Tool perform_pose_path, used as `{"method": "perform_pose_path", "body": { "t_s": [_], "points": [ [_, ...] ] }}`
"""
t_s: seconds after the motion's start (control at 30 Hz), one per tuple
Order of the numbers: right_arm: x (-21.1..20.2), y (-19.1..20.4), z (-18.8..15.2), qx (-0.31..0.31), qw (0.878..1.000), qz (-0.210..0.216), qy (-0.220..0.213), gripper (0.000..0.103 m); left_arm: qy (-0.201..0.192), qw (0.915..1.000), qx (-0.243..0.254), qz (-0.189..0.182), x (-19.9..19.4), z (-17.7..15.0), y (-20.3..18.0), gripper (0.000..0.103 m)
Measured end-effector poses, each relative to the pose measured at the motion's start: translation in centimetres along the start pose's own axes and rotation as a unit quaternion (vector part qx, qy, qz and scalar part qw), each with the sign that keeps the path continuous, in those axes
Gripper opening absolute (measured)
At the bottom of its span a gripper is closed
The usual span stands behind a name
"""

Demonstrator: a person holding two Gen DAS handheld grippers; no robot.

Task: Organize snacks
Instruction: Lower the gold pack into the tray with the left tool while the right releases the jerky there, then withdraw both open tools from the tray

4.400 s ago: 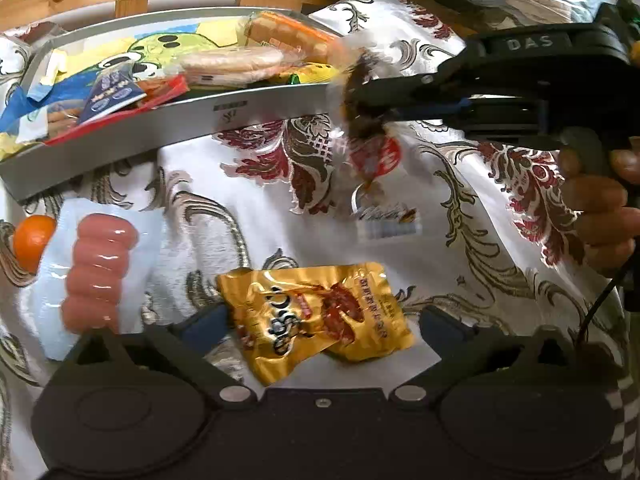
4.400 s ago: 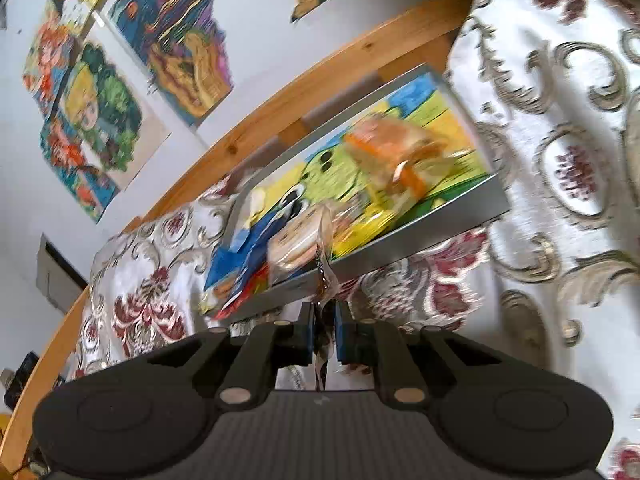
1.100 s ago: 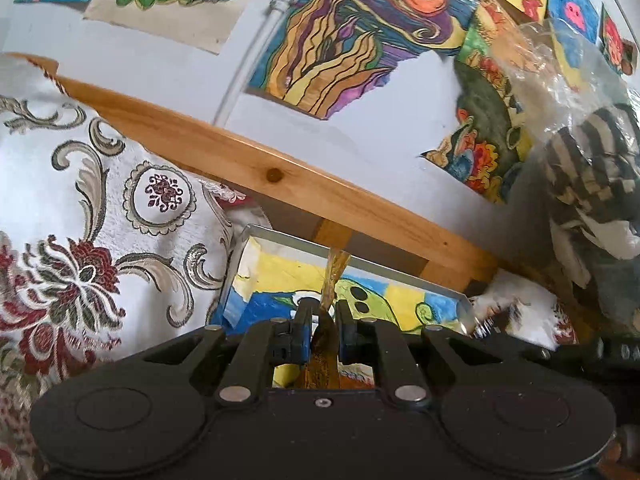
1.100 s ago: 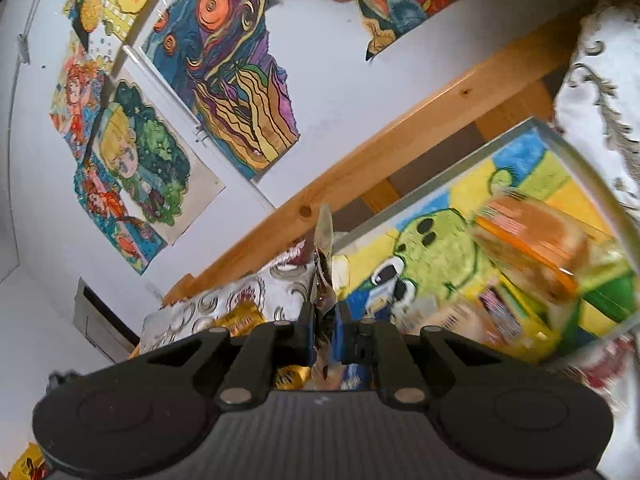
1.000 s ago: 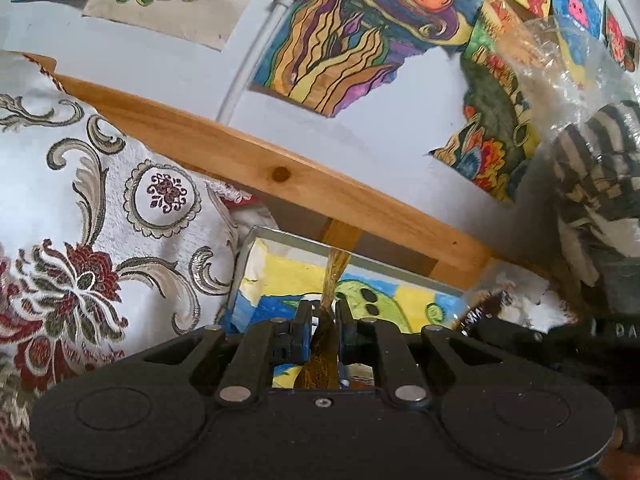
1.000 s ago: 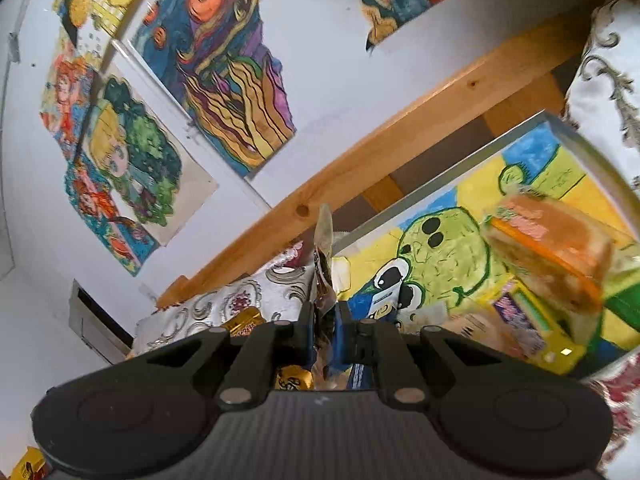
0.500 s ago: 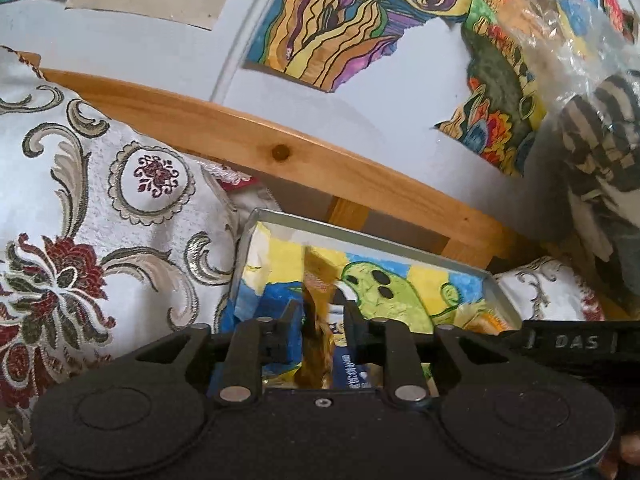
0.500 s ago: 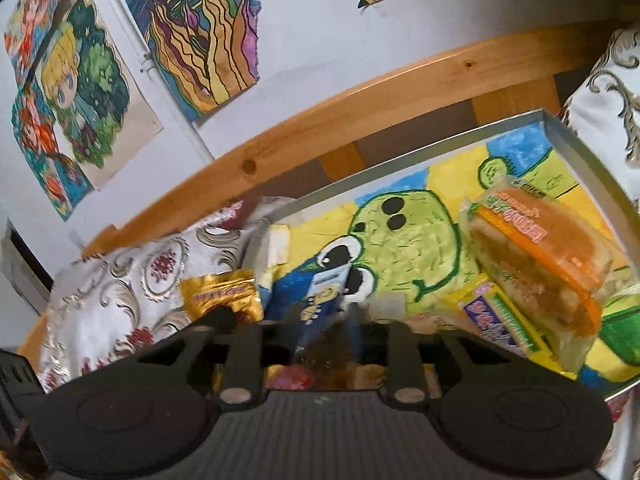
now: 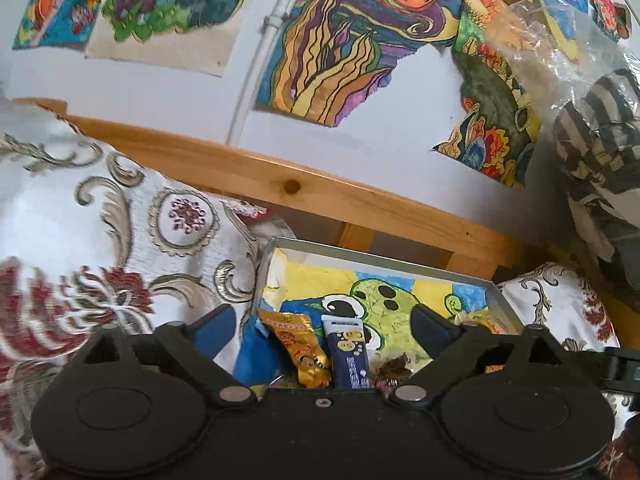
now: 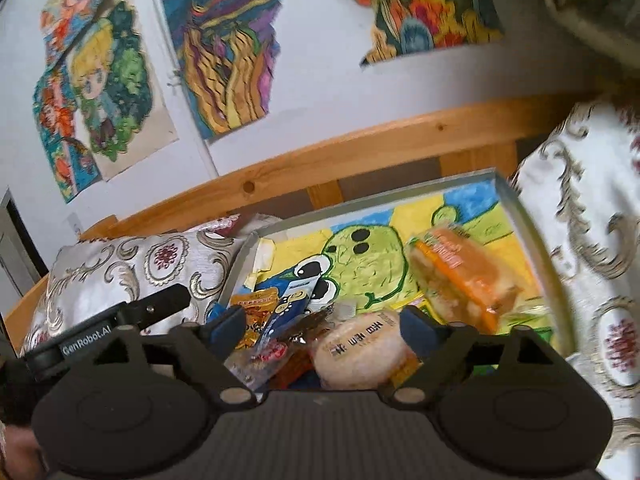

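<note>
Now both my grippers stand with fingers spread wide, having just let go: my left gripper [image 9: 320, 320] has dropped the gold foil snack packet [image 9: 298, 346] into the shallow grey metal tray [image 9: 376, 249], near its left wall, and my right gripper [image 10: 322, 326] has released the clear plastic snack pouch [image 10: 260, 354] beside it. Two more snacks are sorted.

Tray [image 10: 532, 236] front crowded with snack packets [image 10: 360, 344], green cartoon floor [image 10: 360, 256] behind bare, wooden rail [image 10: 360, 152] beyond.

"GenRobot.AI" — white lettering on the left tongs [image 10: 124, 322].
</note>
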State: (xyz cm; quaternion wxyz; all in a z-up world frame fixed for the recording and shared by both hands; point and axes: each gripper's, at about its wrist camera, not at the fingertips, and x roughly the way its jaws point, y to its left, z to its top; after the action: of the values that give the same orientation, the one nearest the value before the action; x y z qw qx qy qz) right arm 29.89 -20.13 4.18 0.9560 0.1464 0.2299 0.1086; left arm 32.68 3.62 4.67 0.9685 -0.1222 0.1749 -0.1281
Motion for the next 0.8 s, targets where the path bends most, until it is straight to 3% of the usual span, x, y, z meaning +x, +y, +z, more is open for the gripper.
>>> {"method": "perform_pose_path", "body": {
  "t_s": [0.23,0.47,0.8],
  "points": [
    [-4.9,1.0,-1.2,-0.04,0.999,-0.002,-0.035,0.102,0.007,0.9998,0.014,0.01,-4.0,-0.3,-1.4,0.102],
    [-9.1,1.3,-3.1,-0.052,0.997,-0.01,-0.051,0.103,0.018,0.9986,0.048,0.014,-8.2,-1.8,-3.4,0.102],
    [-13.2,1.1,-7.1,-0.059,0.997,-0.037,-0.042,0.103,0.046,0.994,0.091,0.04,-14.0,-5.1,-3.8,0.102]
  ]
}}
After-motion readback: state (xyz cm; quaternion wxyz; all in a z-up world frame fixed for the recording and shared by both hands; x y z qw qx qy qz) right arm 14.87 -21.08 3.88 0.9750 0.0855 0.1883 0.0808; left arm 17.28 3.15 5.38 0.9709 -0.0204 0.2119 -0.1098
